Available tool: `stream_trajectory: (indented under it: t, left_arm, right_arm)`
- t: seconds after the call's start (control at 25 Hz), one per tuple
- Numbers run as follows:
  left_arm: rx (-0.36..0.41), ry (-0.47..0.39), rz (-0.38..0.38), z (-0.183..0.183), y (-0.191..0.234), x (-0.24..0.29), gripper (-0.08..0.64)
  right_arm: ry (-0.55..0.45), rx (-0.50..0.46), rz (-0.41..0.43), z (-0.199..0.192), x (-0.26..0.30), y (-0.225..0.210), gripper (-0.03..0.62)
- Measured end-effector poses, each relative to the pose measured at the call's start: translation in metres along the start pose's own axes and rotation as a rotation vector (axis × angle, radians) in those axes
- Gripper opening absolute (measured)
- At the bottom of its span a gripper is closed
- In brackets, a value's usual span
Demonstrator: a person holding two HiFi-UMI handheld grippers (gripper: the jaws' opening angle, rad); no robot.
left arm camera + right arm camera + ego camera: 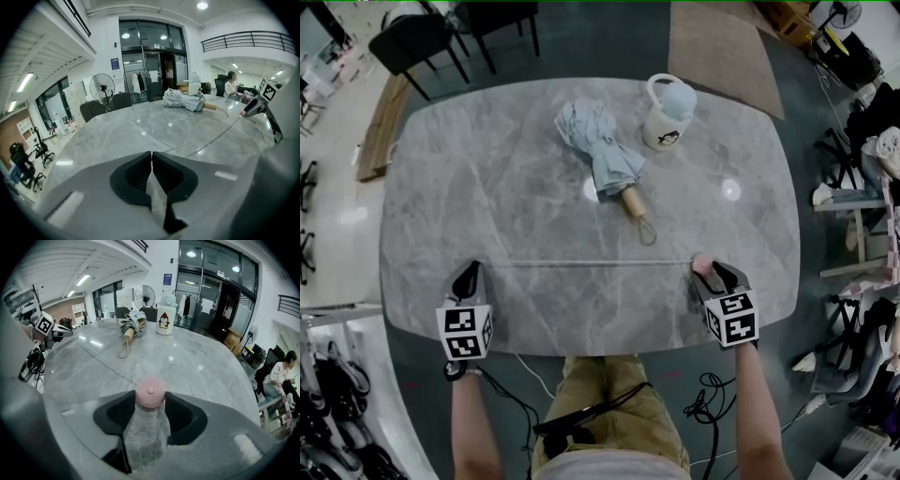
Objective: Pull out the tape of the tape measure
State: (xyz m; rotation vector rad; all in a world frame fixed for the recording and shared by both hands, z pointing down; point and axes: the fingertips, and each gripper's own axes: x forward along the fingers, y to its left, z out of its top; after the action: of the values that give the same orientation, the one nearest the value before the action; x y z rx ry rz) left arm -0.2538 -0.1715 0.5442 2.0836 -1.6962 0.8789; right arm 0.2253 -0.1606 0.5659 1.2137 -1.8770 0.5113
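A small round pink tape measure (701,265) sits between the fingers of my right gripper (710,270) near the table's front right, and the gripper is shut on it. In the right gripper view the pink case (150,392) fills the gap between the pads. From it a thin tape (581,263) runs straight left, low over the grey marble table (487,187). My left gripper (469,275), near the front left, is shut on the tape's end. In the left gripper view the jaws (151,155) are pressed together and the tape (211,132) leads off to the right gripper (257,106).
A folded light-blue umbrella (602,155) with a wooden handle lies at the table's far middle. A white mug with a penguin picture (667,114) stands beside it. Dark chairs (422,42) stand beyond the far edge. Cables hang by the person's legs.
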Motion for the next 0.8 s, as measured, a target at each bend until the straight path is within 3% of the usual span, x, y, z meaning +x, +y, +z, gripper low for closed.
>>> stream_trajectory:
  t: [0.32, 0.48, 0.8]
  left_arm:
    - [0.024, 0.069, -0.003, -0.017, -0.004, 0.010, 0.027]
    - [0.040, 0.099, -0.004, -0.025, -0.007, 0.011, 0.076]
    - [-0.004, 0.023, -0.042, 0.001, -0.023, -0.009, 0.095]
  right_arm:
    - [0.003, -0.002, 0.014, 0.005, 0.007, -0.002, 0.207]
    - [0.008, -0.010, 0.012, 0.005, 0.008, -0.001, 0.209]
    - [0.015, -0.007, 0.032, 0.007, -0.003, 0.002, 0.245]
